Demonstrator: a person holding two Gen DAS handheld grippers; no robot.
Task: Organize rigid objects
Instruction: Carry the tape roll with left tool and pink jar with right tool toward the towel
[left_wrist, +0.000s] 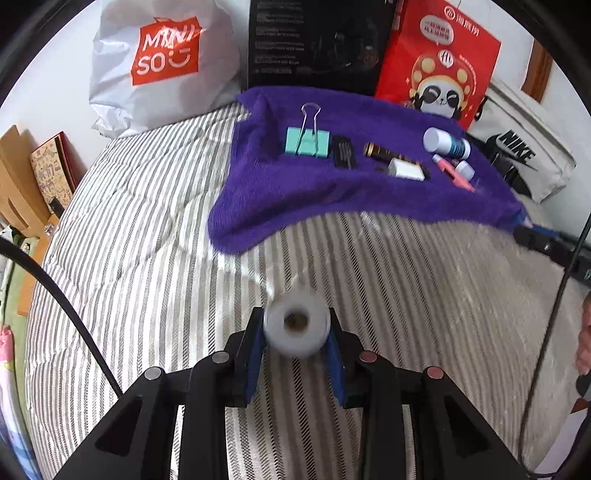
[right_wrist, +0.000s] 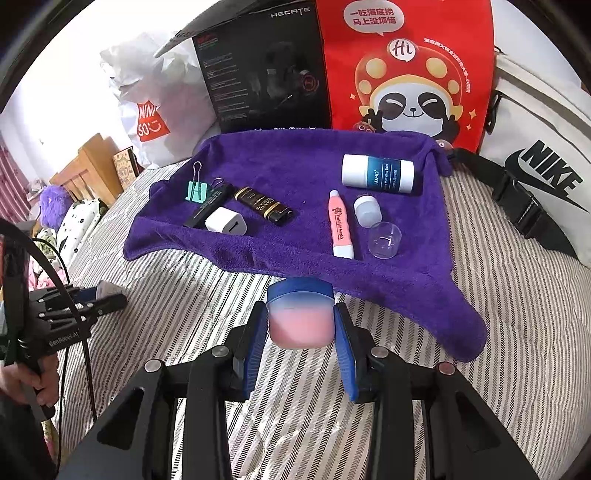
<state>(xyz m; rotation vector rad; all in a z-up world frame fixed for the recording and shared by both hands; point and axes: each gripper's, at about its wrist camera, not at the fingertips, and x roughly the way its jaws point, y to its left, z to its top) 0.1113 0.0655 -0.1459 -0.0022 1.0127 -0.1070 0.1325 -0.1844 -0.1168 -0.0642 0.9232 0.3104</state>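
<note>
My left gripper (left_wrist: 297, 334) is shut on a white tape roll (left_wrist: 312, 326), held above the striped bed. My right gripper (right_wrist: 300, 321) is shut on a pink jar with a blue lid (right_wrist: 300, 317), just before the purple towel's (right_wrist: 291, 170) front edge. On the towel lie a teal binder clip (right_wrist: 195, 191), a black clip (right_wrist: 208, 205), a white charger (right_wrist: 226, 220), a brown tube (right_wrist: 263, 205), a pink tube (right_wrist: 340, 225), a small white jar (right_wrist: 366, 210), a clear cup (right_wrist: 384, 239) and a white-and-blue bottle (right_wrist: 376, 172). The towel (left_wrist: 332, 184) also shows in the left wrist view.
Behind the towel stand a white Miniso bag (left_wrist: 159, 62), a black box (right_wrist: 266, 74) and a red panda bag (right_wrist: 406, 66). A white Nike bag (right_wrist: 543, 173) lies at the right. The left gripper (right_wrist: 74, 310) shows at the left in the right wrist view.
</note>
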